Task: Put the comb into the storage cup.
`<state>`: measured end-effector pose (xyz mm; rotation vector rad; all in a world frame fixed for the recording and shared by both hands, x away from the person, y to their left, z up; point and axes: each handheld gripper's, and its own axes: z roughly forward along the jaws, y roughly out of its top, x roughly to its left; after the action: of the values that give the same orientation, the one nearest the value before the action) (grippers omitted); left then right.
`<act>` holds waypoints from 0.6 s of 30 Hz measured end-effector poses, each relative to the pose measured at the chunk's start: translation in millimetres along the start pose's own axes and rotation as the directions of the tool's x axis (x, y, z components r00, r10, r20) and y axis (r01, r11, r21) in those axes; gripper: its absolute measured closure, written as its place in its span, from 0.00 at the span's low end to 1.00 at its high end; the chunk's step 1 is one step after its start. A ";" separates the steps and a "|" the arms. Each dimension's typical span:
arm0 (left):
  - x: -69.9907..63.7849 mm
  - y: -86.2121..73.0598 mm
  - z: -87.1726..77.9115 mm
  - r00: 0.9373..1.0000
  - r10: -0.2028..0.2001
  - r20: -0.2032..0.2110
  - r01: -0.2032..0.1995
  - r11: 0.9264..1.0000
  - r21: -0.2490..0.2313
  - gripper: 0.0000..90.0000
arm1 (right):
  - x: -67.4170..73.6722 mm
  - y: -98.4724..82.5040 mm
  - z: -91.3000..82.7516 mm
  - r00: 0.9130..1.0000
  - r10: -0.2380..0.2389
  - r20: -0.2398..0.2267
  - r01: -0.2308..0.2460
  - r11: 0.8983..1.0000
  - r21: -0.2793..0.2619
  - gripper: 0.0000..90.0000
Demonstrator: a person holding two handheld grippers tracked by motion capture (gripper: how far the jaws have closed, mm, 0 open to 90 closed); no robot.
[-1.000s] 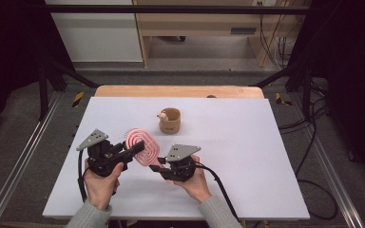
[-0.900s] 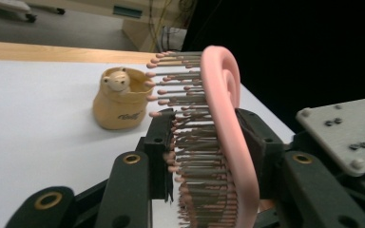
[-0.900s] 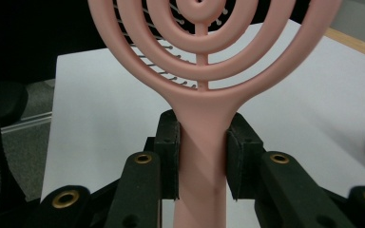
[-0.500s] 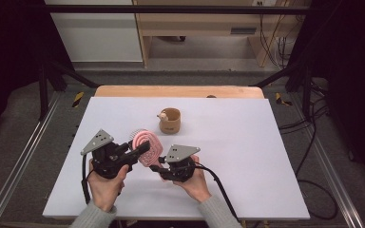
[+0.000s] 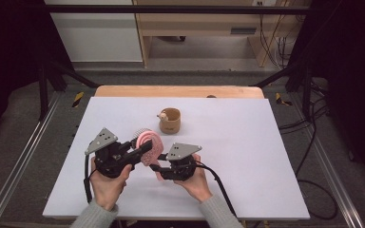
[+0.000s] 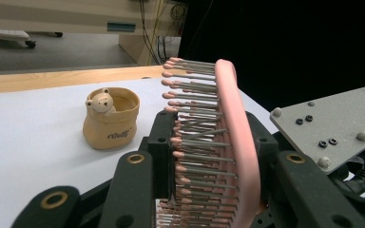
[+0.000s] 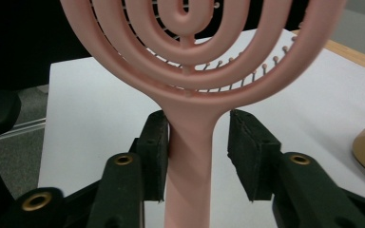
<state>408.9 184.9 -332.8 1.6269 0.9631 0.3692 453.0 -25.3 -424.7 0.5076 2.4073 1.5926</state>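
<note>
White worktop, bare apart from a small tan cup with a bear figure on its rim, standing toward the far edge near the middle. Pink hairbrush held up off the surface near the front edge, left of centre. Left hand-held gripper clenched on the brush head, one pad on the bristles and one on the back. Right hand-held gripper jaws have just been opening; the handle stands between them, left pad touching, right pad apart.

Grey floor, wooden furniture behind, possibly desk.
</note>
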 end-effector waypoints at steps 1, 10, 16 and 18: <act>-0.4 0.5 -0.3 1.000 0.004 -0.003 -0.004 1.000 0.000 0.70 | -0.2 0.2 -0.5 1.000 0.003 0.002 -0.003 1.000 -0.002 0.63; -0.1 6.5 -3.1 1.000 0.020 -0.018 -0.021 1.000 -0.013 0.71 | -2.8 2.2 -6.0 0.999 0.016 0.041 -0.015 0.999 -0.036 0.44; 2.1 9.4 -6.5 0.999 0.020 -0.028 -0.020 1.000 -0.019 0.71 | -5.7 3.5 -10.5 0.997 0.029 0.077 -0.025 0.998 -0.059 0.33; 3.0 11.1 -7.7 0.999 0.019 -0.029 -0.020 1.000 -0.023 0.71 | -6.4 3.6 -11.9 0.996 0.032 0.082 -0.027 0.998 -0.064 0.31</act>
<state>409.8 192.1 -321.0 1.6150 0.9616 0.4166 455.3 -36.6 -416.8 0.5885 2.2917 1.6204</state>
